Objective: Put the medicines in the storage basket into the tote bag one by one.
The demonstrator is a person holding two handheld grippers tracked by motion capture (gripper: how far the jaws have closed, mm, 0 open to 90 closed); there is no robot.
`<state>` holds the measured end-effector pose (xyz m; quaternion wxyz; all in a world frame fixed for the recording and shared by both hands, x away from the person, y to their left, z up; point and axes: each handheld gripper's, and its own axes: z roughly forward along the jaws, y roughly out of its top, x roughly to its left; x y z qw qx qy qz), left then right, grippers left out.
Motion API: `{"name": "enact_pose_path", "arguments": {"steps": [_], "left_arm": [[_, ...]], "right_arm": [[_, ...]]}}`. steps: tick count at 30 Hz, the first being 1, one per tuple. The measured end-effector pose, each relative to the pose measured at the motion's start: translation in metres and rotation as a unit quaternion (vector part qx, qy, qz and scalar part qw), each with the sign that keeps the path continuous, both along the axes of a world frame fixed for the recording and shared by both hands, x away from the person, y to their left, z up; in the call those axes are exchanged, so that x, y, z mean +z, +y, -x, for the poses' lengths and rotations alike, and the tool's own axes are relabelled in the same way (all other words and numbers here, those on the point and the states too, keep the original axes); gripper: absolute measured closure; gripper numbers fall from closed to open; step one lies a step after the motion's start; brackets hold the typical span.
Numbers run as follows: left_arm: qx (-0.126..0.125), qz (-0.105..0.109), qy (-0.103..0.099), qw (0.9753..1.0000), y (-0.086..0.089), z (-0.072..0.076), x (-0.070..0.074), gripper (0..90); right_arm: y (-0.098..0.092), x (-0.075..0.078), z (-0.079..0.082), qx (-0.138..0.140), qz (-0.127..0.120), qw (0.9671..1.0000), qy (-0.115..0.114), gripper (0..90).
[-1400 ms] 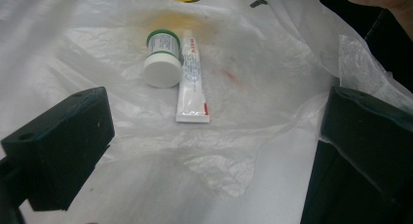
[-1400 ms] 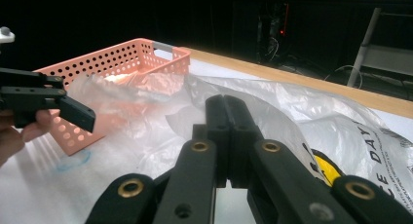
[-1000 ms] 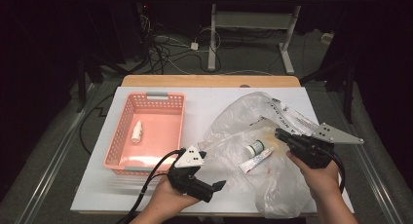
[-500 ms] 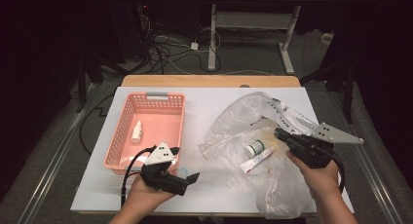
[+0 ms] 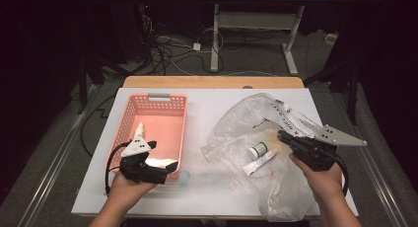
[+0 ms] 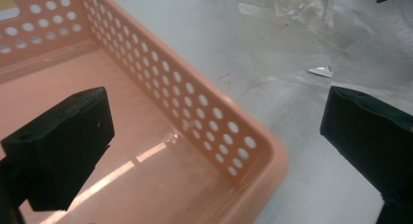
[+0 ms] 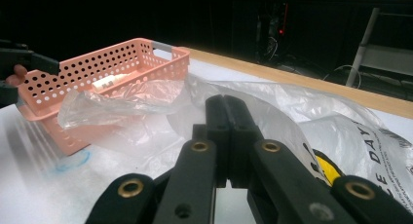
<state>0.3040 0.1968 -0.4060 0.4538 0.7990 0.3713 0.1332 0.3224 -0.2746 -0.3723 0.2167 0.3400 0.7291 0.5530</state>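
Note:
A clear plastic bag lies crumpled on the right half of the white table. Inside it are a small white bottle with a green cap and a white tube. My right gripper is shut, with the bag's film pinched at its tips. A salmon perforated basket sits at the left and holds a small white item. My left gripper hovers open over the basket's front right corner; nothing is between its jaws.
A faint blue ring is marked on the table just right of the basket. A wooden strip runs along the table's far edge. Beyond it are cables and desk legs on a dark floor.
My left gripper has moved left, from the bag's edge to the basket's front right corner. The right gripper and the bag have stayed put.

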Motion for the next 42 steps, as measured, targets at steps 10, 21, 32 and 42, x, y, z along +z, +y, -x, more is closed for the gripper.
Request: {"name": "enact_pose_path", "arguments": {"steps": [10,21,32,42], "left_arm": [[0.044,-0.013,0.008,0.9989,0.024,-0.013,-0.004,0.0],[0.079,-0.012,0.019,0.9966,0.043,-0.030,0.006,0.0],[0.101,-0.017,0.037,0.9941,0.048,-0.066,0.010,0.0],[0.126,-0.033,0.082,0.9881,0.061,-0.097,0.007,8.6]], "right_arm": [[-0.001,0.002,0.000,0.001,0.001,1.0000,-0.003,90.0],[0.000,0.001,0.000,0.003,0.006,1.0000,-0.003,90.0],[0.002,0.003,0.000,0.007,0.006,0.9999,-0.005,90.0],[0.002,0.002,0.001,0.006,0.003,1.0000,-0.001,90.0]]}}
